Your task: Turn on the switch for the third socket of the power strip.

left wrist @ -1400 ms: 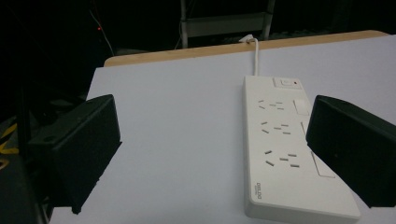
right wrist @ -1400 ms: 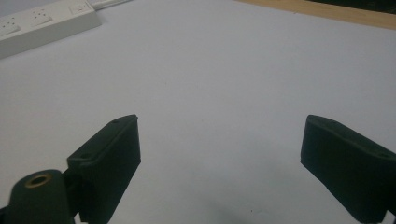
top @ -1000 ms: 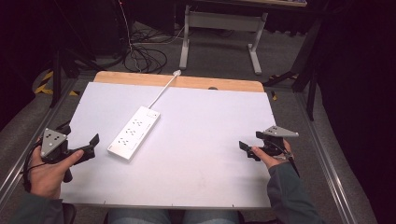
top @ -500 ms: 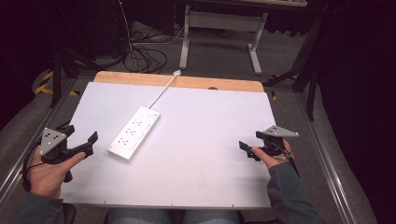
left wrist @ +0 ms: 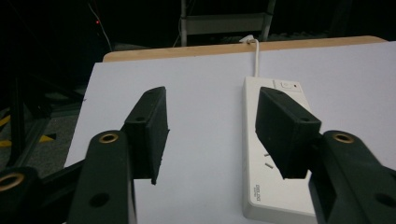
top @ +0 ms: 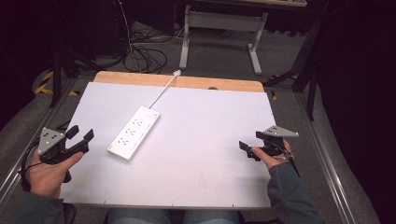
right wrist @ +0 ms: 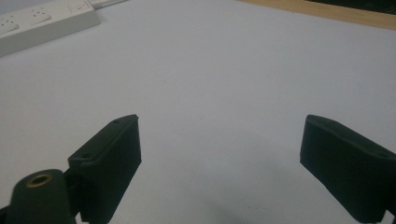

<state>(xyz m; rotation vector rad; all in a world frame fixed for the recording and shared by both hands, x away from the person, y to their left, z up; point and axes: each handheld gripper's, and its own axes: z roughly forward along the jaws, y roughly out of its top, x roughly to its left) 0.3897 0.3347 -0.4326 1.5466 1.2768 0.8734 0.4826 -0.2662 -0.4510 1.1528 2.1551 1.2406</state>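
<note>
High view shows both jaws spread: left hand-held gripper (top: pixel 80 136) at 8 o'clock, right hand-held gripper (top: pixel 250 148) at 4 o'clock, on the table (top: pixel 196 177); the power strip (top: pixel 134 132) cord (top: pixel 163 89) ends at the table's far edge.

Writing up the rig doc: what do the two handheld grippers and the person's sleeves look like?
Both the left gripper and the right gripper are black, with two blocky jaws, brass-ringed holes, and a grey three-cornered plate on top. A black cable loops from the left one. The sleeves are dark grey-green.

We see power strip (top: pixel 133 132) diagonal on white table (top: pixel 201 140) | left gripper (top: pixel 80 136) near it | right gripper (top: pixel 246 150) well apart
</note>
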